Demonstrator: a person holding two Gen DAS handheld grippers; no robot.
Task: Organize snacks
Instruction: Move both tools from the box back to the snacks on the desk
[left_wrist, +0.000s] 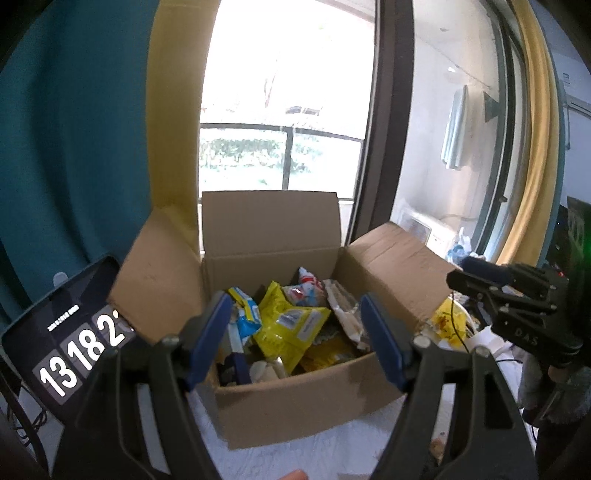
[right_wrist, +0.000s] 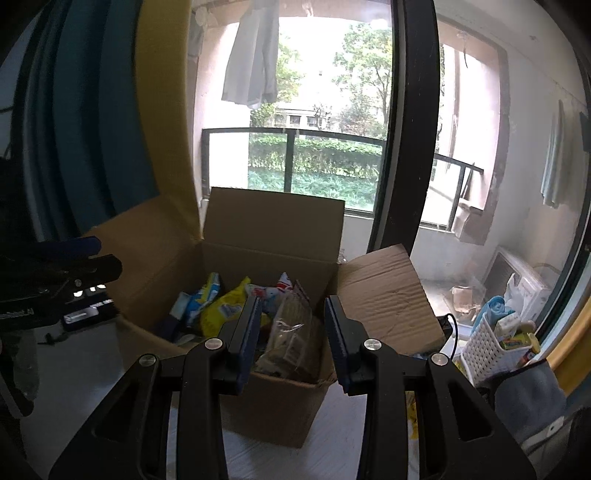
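An open cardboard box (left_wrist: 295, 406) stands on a white table, flaps up, and holds several snack packets: a yellow bag (left_wrist: 291, 325), a blue-and-white packet (left_wrist: 245, 319), a red-and-white packet (left_wrist: 304, 290) and a clear wrapped pack (left_wrist: 343, 306). My left gripper (left_wrist: 295, 336) is open and empty, hovering just above the box's near edge. My right gripper (right_wrist: 291, 332) is open and empty, above the box's (right_wrist: 273, 413) near right side over the clear pack (right_wrist: 291, 336). The right gripper also shows at the right of the left wrist view (left_wrist: 517, 295).
A tablet (left_wrist: 62, 343) showing a clock leans left of the box. A white basket (right_wrist: 487, 347) with small packets stands right of the box, with a yellow bag (left_wrist: 448, 321) near it. A window and balcony rail lie behind. Curtains hang at left.
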